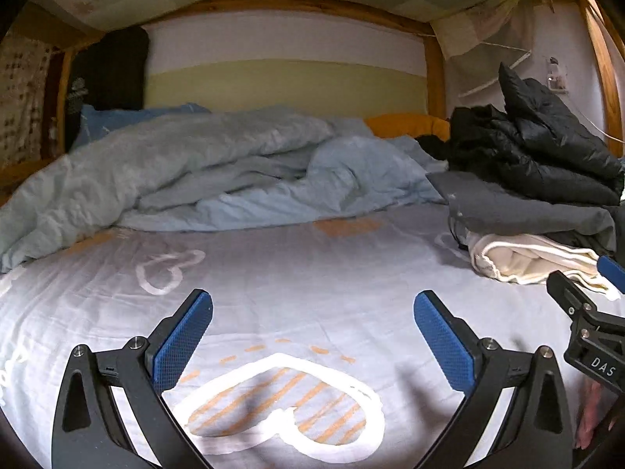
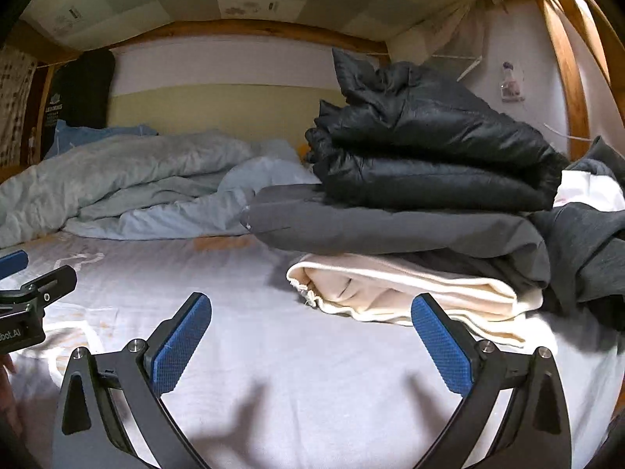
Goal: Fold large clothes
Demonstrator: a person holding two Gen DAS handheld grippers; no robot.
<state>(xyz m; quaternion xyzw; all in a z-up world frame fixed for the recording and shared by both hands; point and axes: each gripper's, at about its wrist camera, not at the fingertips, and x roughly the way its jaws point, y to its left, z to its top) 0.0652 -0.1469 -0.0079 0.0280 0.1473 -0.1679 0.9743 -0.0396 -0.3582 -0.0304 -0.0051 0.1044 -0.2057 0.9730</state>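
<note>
Across the bed's pale heart-printed sheet (image 1: 312,273), a rumpled blue-grey duvet (image 1: 175,168) is lying; right of it, stacked folded clothes are sitting: black puffer jacket (image 2: 429,148), grey garment (image 2: 390,230), cream sweatshirt (image 2: 410,293). Left tool (image 1: 312,336) and right tool (image 2: 312,336) are hovering wide apart, gripping nothing.

The light is soft and a bit dim, like daylight inside a room. It seems to come from behind the cameras, because dark finger shadows fall forward on the pale bed sheet (image 2: 273,351). The sheet looks bright and a little washed out. Both pictures bend like a fishbowl, so the wooden bed frame (image 1: 297,2) curves and the corners go black. The blue blanket (image 1: 175,164) at the back looks slightly blurry. The black jacket (image 2: 429,148) has small shiny spots.
</note>
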